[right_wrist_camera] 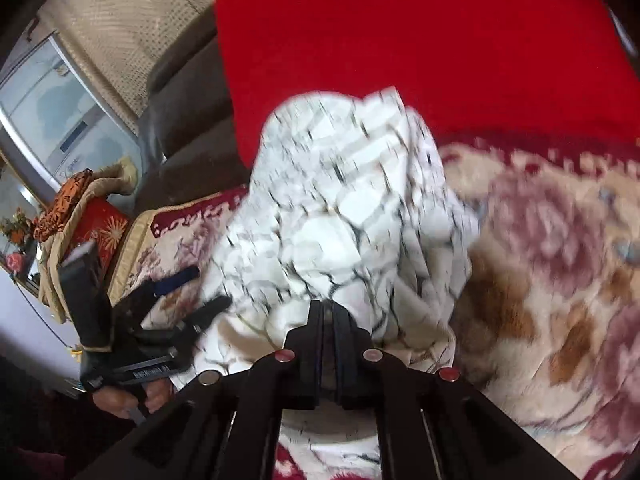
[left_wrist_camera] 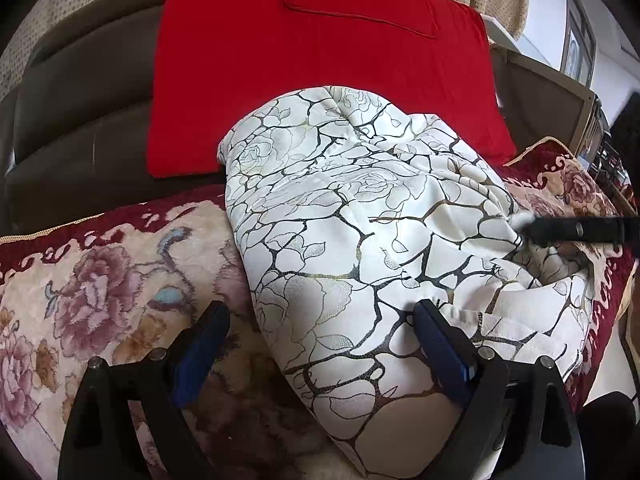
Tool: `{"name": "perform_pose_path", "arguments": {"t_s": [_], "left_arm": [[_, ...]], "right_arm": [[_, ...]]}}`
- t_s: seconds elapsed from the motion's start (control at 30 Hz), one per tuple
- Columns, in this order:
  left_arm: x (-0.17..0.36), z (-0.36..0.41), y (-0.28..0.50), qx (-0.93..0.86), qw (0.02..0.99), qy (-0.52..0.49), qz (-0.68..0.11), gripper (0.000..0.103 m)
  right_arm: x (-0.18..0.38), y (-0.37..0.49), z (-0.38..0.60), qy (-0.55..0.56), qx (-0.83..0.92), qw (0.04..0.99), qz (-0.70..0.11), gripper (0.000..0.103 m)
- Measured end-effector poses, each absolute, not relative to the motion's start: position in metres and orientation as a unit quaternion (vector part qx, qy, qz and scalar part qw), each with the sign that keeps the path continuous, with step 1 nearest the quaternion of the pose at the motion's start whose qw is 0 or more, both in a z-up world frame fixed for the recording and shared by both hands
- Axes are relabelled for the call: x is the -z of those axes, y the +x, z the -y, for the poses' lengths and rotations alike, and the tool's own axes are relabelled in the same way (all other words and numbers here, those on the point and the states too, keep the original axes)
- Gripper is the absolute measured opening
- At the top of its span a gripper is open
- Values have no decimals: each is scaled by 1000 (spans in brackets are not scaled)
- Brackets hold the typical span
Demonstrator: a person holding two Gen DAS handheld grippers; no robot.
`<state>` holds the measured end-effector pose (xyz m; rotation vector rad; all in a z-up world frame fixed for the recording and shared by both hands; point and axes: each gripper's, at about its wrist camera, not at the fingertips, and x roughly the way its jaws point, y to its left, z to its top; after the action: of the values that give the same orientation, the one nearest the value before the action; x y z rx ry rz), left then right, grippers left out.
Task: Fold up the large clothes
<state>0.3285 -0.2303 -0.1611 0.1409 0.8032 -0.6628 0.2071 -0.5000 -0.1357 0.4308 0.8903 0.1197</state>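
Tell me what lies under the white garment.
The white garment lies on a floral blanket, its far end overlapping the red cloth. Anything else beneath is covered.

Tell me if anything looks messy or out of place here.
The white patterned garment lies crumpled in a heap on the floral sofa cover, not yet folded. The right gripper pinches one edge. Nothing looks spilled or damaged.

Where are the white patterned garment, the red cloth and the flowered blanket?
white patterned garment point(left_wrist_camera: 340, 216), left wrist view, its middle.
red cloth point(left_wrist_camera: 320, 48), left wrist view, its centre.
flowered blanket point(left_wrist_camera: 100, 300), left wrist view, its pink flower.
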Motion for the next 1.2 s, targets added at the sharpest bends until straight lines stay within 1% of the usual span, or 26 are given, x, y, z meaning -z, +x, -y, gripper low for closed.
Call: {"name": "perform_pose_path", "arguments": {"t_s": [0.1,0.17,0.27,0.4,0.5,0.57,0.6,0.67,0.73,0.8,0.9,0.97,1.03,1.2], "left_arm": [[157,231,321,314,867,70,-382,93],[156,231,321,313,867,73,-380,93],[156,231,322,314,867,73,-380,94],[158,232,326,313,868,76,-379,96],[159,233,329,314,867,75,-379,96],[159,233,330,314,867,75,-379,96],[159,234,331,315,867,74,-378,96],[161,236,332,314,867,70,-382,96],[161,236,332,315,866,73,-381,96],[160,236,331,314,868,77,-378,96],[160,233,329,308,870,79,-375,96],[157,231,326,306,872,79,-373,96],[154,228,323,303,874,80,-370,96],[146,218,316,299,879,74,-364,96]], "right_arm": [[124,226,498,200,-53,881,-424,7],[114,242,494,189,-51,888,-416,10],[98,275,489,186,-67,891,-409,10],[99,333,485,202,-87,878,-426,10],[114,379,484,210,-87,867,-444,10],[134,407,489,197,-57,861,-465,10],[151,419,496,204,-38,850,-484,7],[192,435,516,235,-13,820,-522,7],[208,433,535,287,-23,805,-518,4],[202,424,542,307,-18,807,-504,3],[182,401,544,290,-13,822,-490,7],[164,378,549,286,-7,831,-477,7],[145,350,549,263,-10,849,-459,10],[116,286,535,232,-41,865,-444,10]]}}
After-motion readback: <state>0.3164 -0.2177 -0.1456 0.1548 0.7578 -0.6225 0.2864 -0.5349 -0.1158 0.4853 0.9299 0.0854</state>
